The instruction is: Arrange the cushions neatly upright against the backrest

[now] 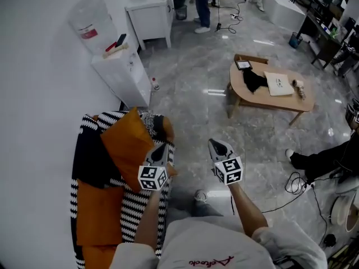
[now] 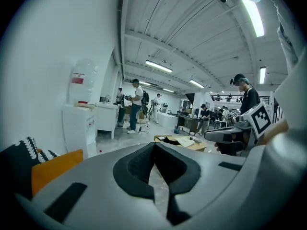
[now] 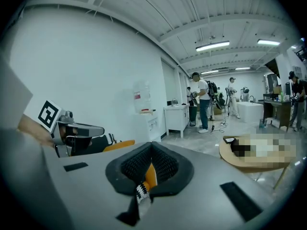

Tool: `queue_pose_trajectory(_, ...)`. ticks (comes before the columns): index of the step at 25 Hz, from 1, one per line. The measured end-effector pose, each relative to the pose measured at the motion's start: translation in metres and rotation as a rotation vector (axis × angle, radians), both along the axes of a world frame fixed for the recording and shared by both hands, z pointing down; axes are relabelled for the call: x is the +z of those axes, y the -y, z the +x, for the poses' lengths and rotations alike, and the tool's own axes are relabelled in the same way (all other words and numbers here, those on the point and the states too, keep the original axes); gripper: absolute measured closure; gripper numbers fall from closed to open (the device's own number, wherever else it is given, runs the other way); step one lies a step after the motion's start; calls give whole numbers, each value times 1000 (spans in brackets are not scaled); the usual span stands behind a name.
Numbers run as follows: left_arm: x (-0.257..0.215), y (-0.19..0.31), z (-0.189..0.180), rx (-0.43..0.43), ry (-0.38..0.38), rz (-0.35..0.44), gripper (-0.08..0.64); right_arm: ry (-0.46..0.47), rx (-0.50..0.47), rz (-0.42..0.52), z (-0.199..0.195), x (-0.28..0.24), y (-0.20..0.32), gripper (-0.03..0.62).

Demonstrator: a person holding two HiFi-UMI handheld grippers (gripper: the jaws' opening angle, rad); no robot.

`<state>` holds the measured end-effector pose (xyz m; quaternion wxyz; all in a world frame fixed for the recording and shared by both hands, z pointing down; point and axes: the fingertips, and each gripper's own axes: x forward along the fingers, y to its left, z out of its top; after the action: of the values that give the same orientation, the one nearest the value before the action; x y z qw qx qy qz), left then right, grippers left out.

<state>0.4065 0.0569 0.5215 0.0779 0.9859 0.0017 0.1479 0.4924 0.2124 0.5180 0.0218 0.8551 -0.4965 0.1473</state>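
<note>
Head view: the orange cushion [image 1: 130,144] lies askew on the sofa [image 1: 134,212] at lower left, one corner pointing up-frame. My left gripper [image 1: 162,148] hangs at its right edge and is the nearer one. The right gripper [image 1: 216,145] is over the floor, well apart.

Left gripper view: jaws closed, nothing held; the cushion sits lower left.

Right gripper view: jaws closed, nothing held.

The water bottle [image 1: 88,27] carries a red label that I cannot read.

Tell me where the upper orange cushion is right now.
Head view, lower left: the upper orange cushion lies tilted on the zigzag sofa, between the black cushion and the left gripper, near the water dispenser.
</note>
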Motion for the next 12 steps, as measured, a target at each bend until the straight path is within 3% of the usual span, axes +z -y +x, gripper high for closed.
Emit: queue_pose_trajectory(12, 8, 7, 38, -20, 3, -22, 531, -3, -26, -11, 35, 3, 20, 566)
